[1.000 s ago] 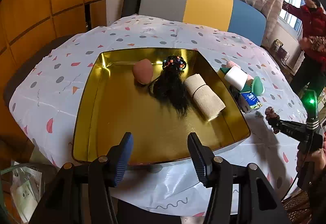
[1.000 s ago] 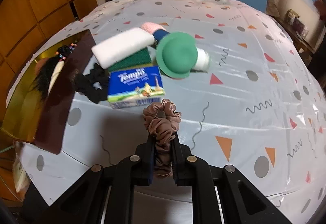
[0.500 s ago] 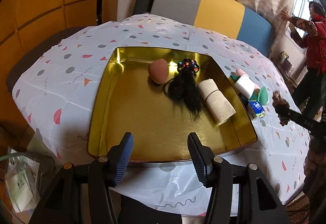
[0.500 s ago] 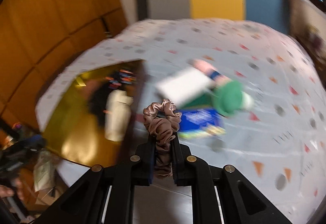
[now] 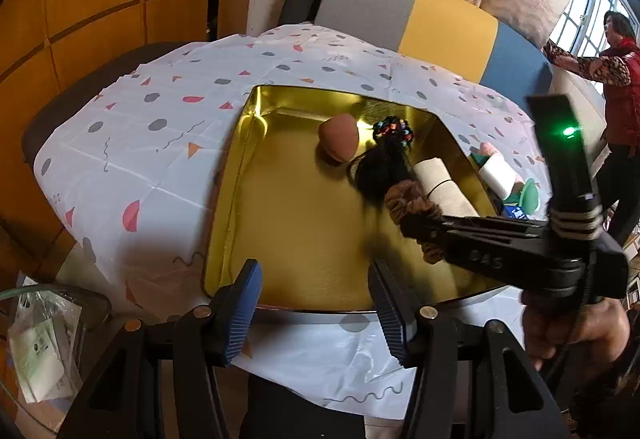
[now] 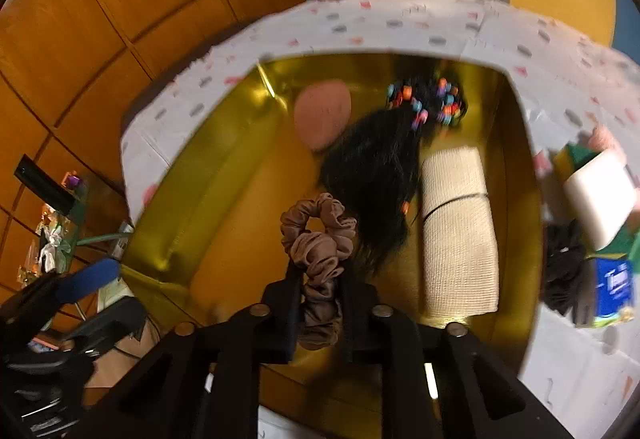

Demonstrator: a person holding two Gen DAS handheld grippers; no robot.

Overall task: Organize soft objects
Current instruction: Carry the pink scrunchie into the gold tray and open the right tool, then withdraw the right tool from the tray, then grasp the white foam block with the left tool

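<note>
Now, scrunchie point(image 6: 316, 239): between right gripper point(image 6: 318, 279) fingers, above tray point(image 6: 224, 175), wig point(image 6: 376, 167) at 1 o'clock.
Right gripper: opening, scrunchie between pads.
Left gripper point(image 5: 316, 303): spread, empty.

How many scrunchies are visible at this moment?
2: a brown scrunchie between the right gripper jaws above the gold tray, a black scrunchie on the tablecloth. Others may be hidden.

A brown scrunchie point(image 6: 318, 239) hung over a shiny gold tray point(image 6: 224, 175) holding a pink sponge point(image 6: 322, 118), black hair point(image 6: 374, 167) with multicoloured beads and a beige bandage roll point(image 6: 460, 231); the cloth point(image 5: 160, 143) was white, dotted with grey and red shapes.
</note>
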